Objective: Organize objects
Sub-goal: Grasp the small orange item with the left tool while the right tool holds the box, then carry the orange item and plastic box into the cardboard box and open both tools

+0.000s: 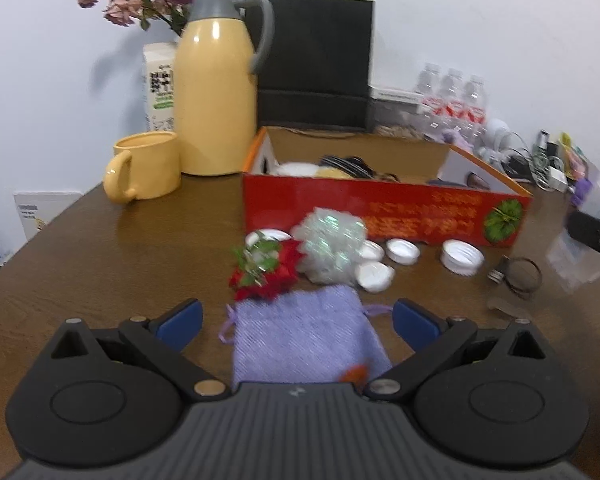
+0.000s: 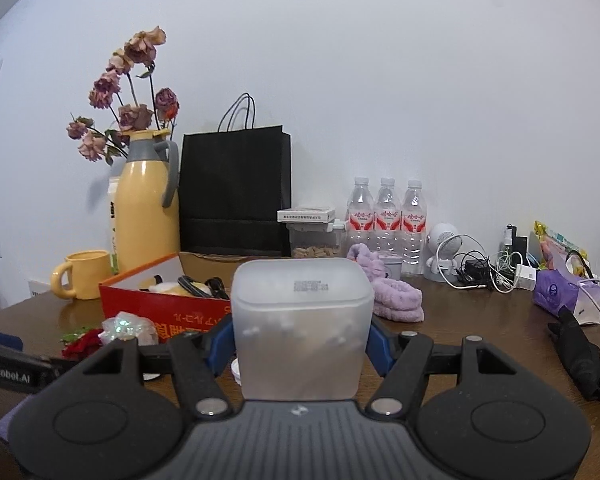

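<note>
Two wrist views of a tabletop sorting task. In the left wrist view, the left gripper [image 1: 298, 322] is shown with its blue-padded fingers spread wide and nothing between them in contact; a lilac drawstring pouch [image 1: 306, 340] lies flat on the brown table [image 1: 112, 264] directly between and below the open fingers, a position judged suitable for a grasp by closing in from both sides. Just beyond the pouch, a red artificial flower [image 1: 266, 268], an iridescent wrapped ball [image 1: 332, 246] and several white jar lids [image 1: 402, 251] are clustered against the near wall of the red cardboard box [image 1: 384, 216], which is open at the top and already holds assorted items; it is taken to be the collecting place. In the right wrist view, the right gripper [image 2: 300, 342] is seen closed against the two sides of a frosted plastic container [image 2: 302, 324], held upright and lifted clear of the table, presumably so that its small pale contents are not spilled. The box appears here to the left of the container. Behind, a yellow thermos jug [image 1: 216, 96], a yellow mug [image 1: 144, 166] and a black paper bag [image 1: 314, 60] stand undisturbed along the wall.
</note>
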Tool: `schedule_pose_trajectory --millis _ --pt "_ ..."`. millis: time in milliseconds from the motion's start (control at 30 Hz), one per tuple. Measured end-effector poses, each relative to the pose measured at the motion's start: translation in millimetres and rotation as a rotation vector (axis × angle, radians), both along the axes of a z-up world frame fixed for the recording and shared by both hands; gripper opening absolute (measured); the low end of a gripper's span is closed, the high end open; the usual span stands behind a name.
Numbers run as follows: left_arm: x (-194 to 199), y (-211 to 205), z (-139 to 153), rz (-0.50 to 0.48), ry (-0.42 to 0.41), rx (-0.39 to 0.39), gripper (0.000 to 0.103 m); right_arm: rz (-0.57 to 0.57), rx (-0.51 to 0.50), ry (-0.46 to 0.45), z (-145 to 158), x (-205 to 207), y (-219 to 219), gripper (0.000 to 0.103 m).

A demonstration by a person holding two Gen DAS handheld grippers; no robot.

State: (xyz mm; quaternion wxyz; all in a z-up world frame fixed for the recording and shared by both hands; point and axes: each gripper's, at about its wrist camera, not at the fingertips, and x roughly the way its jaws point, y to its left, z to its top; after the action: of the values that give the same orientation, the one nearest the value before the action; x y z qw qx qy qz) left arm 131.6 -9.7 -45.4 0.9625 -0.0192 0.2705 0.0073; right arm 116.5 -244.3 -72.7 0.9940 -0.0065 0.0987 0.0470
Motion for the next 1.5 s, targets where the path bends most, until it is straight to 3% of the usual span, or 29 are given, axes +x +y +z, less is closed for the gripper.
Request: schedule_pose_trajectory --millis 333,533,567,600,667,967,1133,1333,1500 --pt "-21 -17 -11 -0.041 0.055 0.048 0.1 0.053 0.023 -0.039 5 -12 -3 0.065" --pt "-16 -20 -13 -0.071 0.06 0.041 0.065 0.059 0.015 -0.034 5 -11 0 0.065" --pt "-15 -21 -13 -0.079 0.062 0.042 0.052 0.06 0.013 -0.033 4 -11 0 0.065" --pt "-14 -22 -14 -0.083 0.067 0.046 0.03 0.06 0.012 -0.034 4 -11 1 0.065" --pt "-12 -23 -18 -0.095 0.093 0.046 0.015 0.064 0.013 -0.033 4 -11 1 0.065" --pt "-20 -19 -7 -0.109 0.027 0.02 0.014 0.069 -0.007 -0.014 1 -8 6 0.065" --pt "-15 -19 16 -0.119 -0.055 0.0 0.014 0.091 -0.012 0.003 4 -2 11 0.065" --pt "14 -24 52 -0.139 -0.158 -0.017 0.014 0.117 0.003 -0.004 25 16 17 0.065" --pt "54 -24 80 -0.106 -0.204 -0.059 0.014 0.111 -0.024 -0.014 44 56 30 0.065"
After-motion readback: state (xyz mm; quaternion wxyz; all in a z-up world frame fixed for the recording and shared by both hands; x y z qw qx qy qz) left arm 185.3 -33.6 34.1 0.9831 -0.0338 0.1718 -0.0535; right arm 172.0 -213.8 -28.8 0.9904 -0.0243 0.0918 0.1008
